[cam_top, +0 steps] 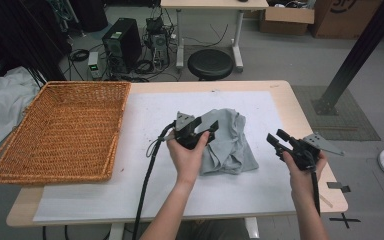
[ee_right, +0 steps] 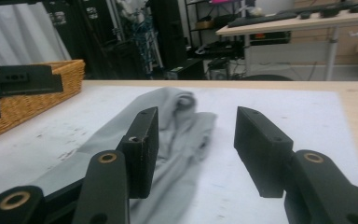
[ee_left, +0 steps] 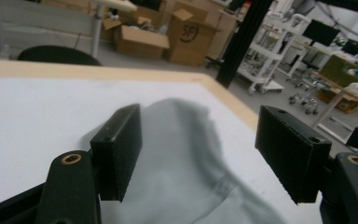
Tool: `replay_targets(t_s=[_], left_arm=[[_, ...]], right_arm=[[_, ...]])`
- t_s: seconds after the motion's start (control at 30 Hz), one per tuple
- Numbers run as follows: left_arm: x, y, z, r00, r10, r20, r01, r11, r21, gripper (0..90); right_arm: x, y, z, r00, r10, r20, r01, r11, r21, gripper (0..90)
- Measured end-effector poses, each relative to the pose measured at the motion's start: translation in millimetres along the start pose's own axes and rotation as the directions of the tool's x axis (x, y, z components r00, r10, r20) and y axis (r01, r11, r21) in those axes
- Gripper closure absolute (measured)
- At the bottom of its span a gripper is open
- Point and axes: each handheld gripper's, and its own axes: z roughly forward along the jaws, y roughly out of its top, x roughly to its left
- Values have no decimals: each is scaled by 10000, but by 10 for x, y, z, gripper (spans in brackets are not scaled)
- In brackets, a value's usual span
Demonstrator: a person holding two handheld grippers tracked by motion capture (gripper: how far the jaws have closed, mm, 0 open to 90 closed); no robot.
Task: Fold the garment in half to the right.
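Note:
A crumpled grey cloth [cam_top: 230, 142] lies in the middle of the white mat [cam_top: 145, 115] on the table. My left gripper [cam_top: 205, 125] hovers at the cloth's left edge, and its jaws stand open. In the left gripper view the cloth [ee_left: 186, 168] lies below and between the wide-apart jaws of the left gripper [ee_left: 198, 126], with no pad on it. My right gripper [cam_top: 275, 135] is held to the right of the cloth, apart from it and open. In the right gripper view the cloth [ee_right: 177, 126] lies ahead of the right gripper [ee_right: 196, 121].
A large wicker basket [cam_top: 80, 84] sits on the table's left part, and it also appears at the left in the right gripper view, basket [ee_right: 32, 102]. Beyond the far edge stand a black stool [cam_top: 210, 64] and a computer tower [cam_top: 122, 45].

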Motion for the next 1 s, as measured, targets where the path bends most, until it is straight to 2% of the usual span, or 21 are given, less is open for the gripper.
replay_targets(t_s=[0.23, 0.3, 0.53, 0.67, 0.87, 1.0], left_arm=[[316, -118, -240, 9961, -92, -876, 82, 9999, -121, 302], [382, -131, -282, 9940, 74, -1088, -77, 10000, -18, 289], [528, -145, -399, 9928, -176, -1186, 151, 9997, -215, 290], [579, -144, -436, 9921, -166, -1241, 134, 9996, -267, 290], [638, -145, -470, 9919, -205, -1254, 179, 9996, -221, 290], [641, -139, -478, 9921, -247, -1227, 217, 9994, -256, 290]], right_arm=[[311, -67, 310, 9977, -103, -676, 136, 9987, 487, 506], [413, -79, 398, 9956, -148, -920, 212, 9974, 691, 503], [710, -138, 703, 9862, -298, -1628, 579, 9836, 1706, 502], [792, -148, 819, 9843, -412, -1715, 793, 9719, 2216, 510], [848, -110, 963, 9826, -584, -1761, 1099, 9480, 2988, 507], [908, -136, 1057, 9818, -833, -1706, 1405, 9232, 3578, 502]])
